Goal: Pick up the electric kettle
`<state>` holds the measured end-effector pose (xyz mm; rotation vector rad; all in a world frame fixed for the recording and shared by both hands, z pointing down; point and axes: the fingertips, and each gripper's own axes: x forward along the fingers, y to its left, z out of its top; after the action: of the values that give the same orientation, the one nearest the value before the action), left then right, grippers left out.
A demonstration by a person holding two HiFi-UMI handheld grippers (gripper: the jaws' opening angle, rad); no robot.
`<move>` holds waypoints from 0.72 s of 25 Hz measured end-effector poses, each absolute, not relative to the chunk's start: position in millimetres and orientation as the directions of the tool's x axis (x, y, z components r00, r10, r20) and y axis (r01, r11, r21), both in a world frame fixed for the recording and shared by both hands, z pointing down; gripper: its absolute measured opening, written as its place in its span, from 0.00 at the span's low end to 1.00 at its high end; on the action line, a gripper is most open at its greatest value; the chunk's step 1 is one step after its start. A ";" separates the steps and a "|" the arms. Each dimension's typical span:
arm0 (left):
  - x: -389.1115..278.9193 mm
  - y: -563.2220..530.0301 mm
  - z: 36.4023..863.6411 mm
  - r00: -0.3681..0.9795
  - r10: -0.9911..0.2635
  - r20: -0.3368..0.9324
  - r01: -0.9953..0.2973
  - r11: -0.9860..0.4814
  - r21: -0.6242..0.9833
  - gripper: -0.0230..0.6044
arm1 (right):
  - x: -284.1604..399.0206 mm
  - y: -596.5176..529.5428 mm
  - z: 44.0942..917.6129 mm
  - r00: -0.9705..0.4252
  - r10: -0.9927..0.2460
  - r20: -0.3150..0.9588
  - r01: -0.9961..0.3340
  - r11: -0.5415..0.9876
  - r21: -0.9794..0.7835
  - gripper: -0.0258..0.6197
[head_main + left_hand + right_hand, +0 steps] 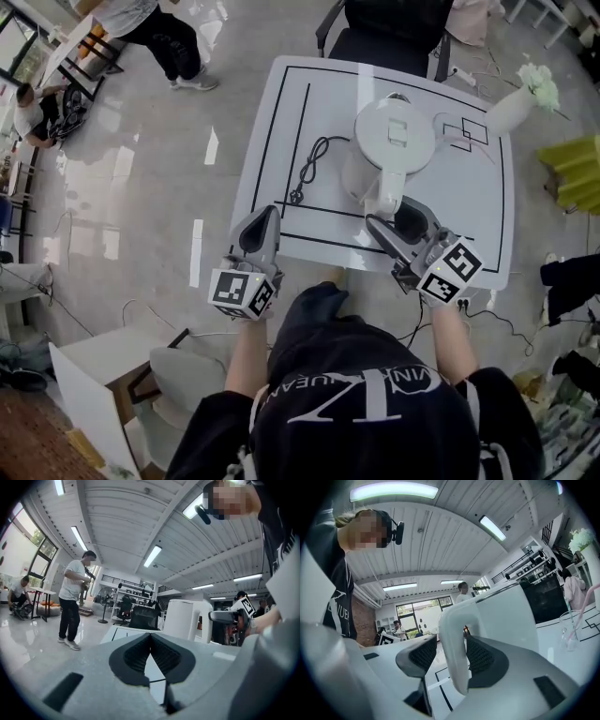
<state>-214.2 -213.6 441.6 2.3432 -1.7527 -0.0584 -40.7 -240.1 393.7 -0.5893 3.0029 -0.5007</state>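
Note:
A white electric kettle (394,136) stands upright on the white table (272,141), its handle (386,192) turned toward me. My right gripper (392,217) is level at that handle. In the right gripper view the handle (452,639) stands between the jaws of the right gripper (451,645); the left pad (423,654) is a little apart from it, so the gripper is open. My left gripper (265,217) hovers at the table's near edge, left of the kettle. The left gripper (150,637) is shut on nothing, and the kettle (180,618) shows beyond it to the right.
A black power cord (314,164) lies on the table left of the kettle. A white vase with flowers (520,98) stands at the far right corner, and a drinking glass (569,632) near it. A black chair (389,33) is behind the table. People stand at the far left.

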 end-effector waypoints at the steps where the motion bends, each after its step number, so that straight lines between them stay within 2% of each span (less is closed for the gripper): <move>1: -214.5 -216.7 442.7 0.293 -0.951 0.098 -0.943 -0.271 0.195 0.05 | -42.8 -242.7 392.7 -0.928 -0.371 0.020 -0.357 0.874 -0.330 0.35; 18: -220.5 -237.7 460.9 0.314 -0.941 0.130 -0.934 -0.280 0.223 0.05 | -73.1 -252.4 389.4 -0.930 -0.366 0.044 -0.358 0.869 -0.340 0.31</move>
<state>-220.5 -237.7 460.9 2.3252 -1.7022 -0.0390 -73.1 -252.4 389.4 -0.5844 3.0159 -0.5424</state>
